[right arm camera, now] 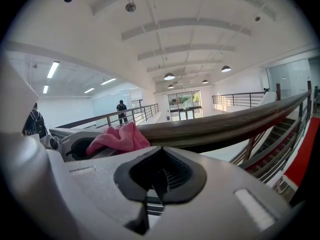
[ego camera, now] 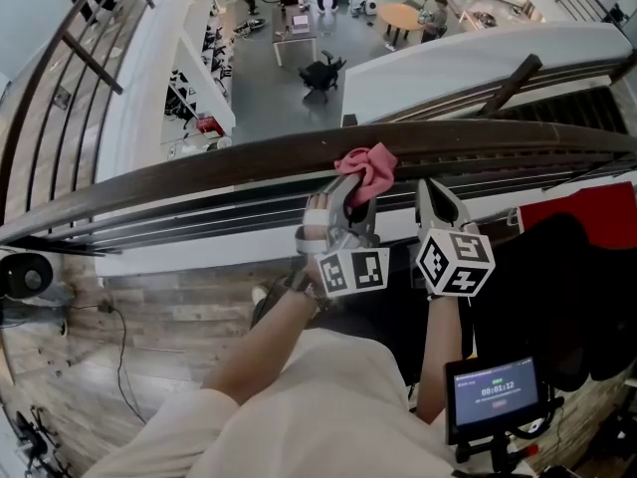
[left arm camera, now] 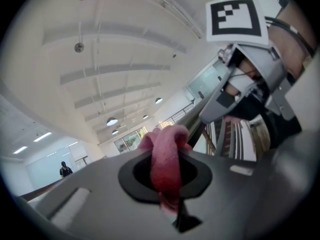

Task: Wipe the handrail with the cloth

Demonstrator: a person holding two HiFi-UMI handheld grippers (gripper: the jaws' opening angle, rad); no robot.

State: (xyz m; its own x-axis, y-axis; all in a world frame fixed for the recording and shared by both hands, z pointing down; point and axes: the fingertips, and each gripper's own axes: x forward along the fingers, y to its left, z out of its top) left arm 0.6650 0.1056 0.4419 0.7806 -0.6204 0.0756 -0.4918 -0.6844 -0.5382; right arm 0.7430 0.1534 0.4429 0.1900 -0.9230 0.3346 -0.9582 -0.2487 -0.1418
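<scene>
So, pink cloth up on the rail, left tool doing all the holding.
My left gripper [ego camera: 344, 189] has its jaws clamped down on the cloth [ego camera: 366, 166], which bunches up above the tips and sits right on top of the dark wooden handrail [ego camera: 199, 167], roughly midway along the stretch in front of me. My right gripper [ego camera: 428, 187] is just beside it on the right. Its jaws are closed together with nothing between them, tips up at the rail's near edge, and I can't tell if they actually touch it. Past the rail there's a lower floor with a round table [ego camera: 401, 14]. A little screen [ego camera: 495, 391] sits down by my right arm.
</scene>
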